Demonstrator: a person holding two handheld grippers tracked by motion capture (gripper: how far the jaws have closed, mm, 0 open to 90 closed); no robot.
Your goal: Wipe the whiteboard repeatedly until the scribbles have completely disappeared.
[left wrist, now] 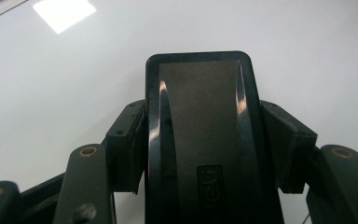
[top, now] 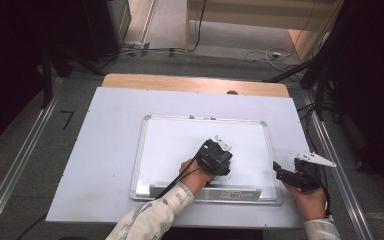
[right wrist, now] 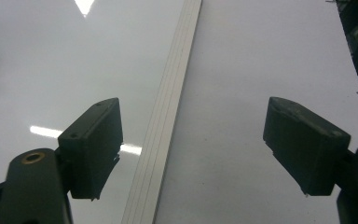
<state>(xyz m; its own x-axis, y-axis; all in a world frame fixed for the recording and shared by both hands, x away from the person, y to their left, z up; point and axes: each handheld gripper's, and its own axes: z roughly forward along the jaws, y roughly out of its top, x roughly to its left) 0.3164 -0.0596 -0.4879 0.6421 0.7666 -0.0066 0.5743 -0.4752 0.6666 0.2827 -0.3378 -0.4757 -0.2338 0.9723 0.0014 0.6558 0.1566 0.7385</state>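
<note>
Overhead lamps glare off the glossy whiteboard (left wrist: 65, 14), the room's edges sink into darkness, and the close-ups look soft.

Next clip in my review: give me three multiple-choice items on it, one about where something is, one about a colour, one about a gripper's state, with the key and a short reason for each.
1. Where is the left gripper?
A. Over the whiteboard
B. Off the table's far edge
C. On the floor

2. What colour is the eraser between the left gripper's jaws?
A. Yellow
B. Black
C. Red

3. How does the right gripper stand?
A. Shut on a marker
B. Shut on the board's frame
C. Open, holding nothing

Key:
1 A, as the high view shows it above the board's white surface.
2 B, as the left gripper view shows a glossy black body clamped between the pads.
3 C, as the right gripper view shows both pads wide apart, with the board's frame lying below the gap between them.
</note>
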